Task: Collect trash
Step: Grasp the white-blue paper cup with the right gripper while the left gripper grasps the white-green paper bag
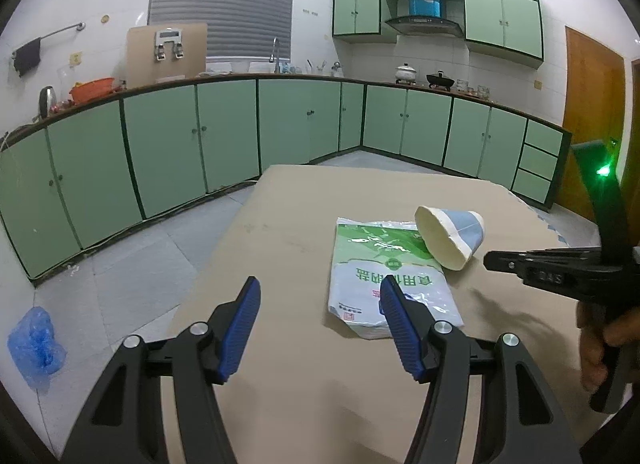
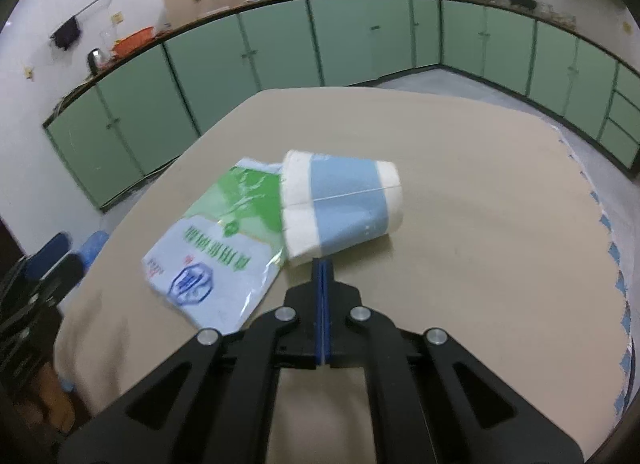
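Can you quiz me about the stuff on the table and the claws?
1. True or false: the paper cup stands upright.
2. Which claw is wide open: A left, B right, C both?
3. Fill in: the cup's rim rests on the green and white ____.

Key: 1 false, it lies on its side on the table. 2 A; the right one is shut, with nothing between its pads. 3 bag.
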### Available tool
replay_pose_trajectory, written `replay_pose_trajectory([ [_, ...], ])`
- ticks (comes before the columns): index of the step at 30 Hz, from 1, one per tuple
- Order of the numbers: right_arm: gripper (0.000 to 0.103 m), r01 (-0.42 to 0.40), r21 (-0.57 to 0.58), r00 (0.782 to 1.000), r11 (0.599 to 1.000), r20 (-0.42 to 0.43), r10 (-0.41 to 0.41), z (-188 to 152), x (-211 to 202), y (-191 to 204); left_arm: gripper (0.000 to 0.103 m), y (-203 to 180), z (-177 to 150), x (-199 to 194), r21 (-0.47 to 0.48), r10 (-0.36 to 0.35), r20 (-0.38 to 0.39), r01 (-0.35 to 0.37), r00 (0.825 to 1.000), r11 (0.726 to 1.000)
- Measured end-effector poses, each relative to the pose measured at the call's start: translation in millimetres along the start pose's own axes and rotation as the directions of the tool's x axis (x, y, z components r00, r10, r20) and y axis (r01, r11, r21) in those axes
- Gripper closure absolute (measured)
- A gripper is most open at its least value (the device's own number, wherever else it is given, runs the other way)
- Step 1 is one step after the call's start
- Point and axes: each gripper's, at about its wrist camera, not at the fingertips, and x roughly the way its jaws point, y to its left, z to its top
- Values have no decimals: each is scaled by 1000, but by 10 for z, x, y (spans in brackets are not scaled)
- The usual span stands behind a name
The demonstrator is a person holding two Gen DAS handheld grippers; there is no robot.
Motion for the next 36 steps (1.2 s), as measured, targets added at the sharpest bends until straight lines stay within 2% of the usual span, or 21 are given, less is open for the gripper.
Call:
replay_pose_trajectory([
  [1,77,14,3,1000,1000,13,-14,-3,-30,5,42,4,6,11,-1,-2,-1,2,1000,1000],
  [2,31,36,8,999,999,29,-36,13,-48,11,42,-2,7,13,-1,-2,-1,2,1000,1000],
  [3,11,86,20,993,996,78,-87,28,-91,15,42,-6,17,14,-2,-3,0,3,1000,1000],
  [4,10,116,25,986,993,117,-118,44,-106,30,42,-6,21,9,-3,-4,1,4,1000,1000],
  [5,10,120,14,986,993,117,-120,59,-85,49,42,-8,24,2,-3,-5,3,5,1000,1000],
  [12,8,156,-86,985,984,85,-149,233,242,130,42,23,44,-11,-15,-2,12,2,1000,1000],
  [17,6,155,-74,987,985,45,-152,347,480,45,42,39,78,-42,-17,-2,27,3,1000,1000],
  [19,8,137,-68,990,988,31,-135,397,534,10,42,35,91,-36,-14,-1,28,2,1000,1000],
  [20,33,133,-65,991,989,29,-131,400,540,2,42,21,89,-32,-13,0,27,0,1000,1000],
  [21,66,122,-64,993,990,4,-122,408,570,-18,42,17,87,-25,-12,0,26,0,1000,1000],
  [22,80,99,-57,995,993,-20,-100,419,600,-33,42,13,85,-22,-11,0,24,0,1000,1000],
  [23,88,69,-35,997,997,-43,-70,414,617,-72,42,4,79,-16,-11,-1,21,1,1000,1000],
  [30,98,45,-16,999,999,-13,-45,344,478,-123,42,-72,67,-2,-3,-6,12,6,1000,1000],
  [36,101,23,11,1000,1000,12,-23,323,257,-140,42,-97,44,35,-4,-20,-8,20,1000,1000],
])
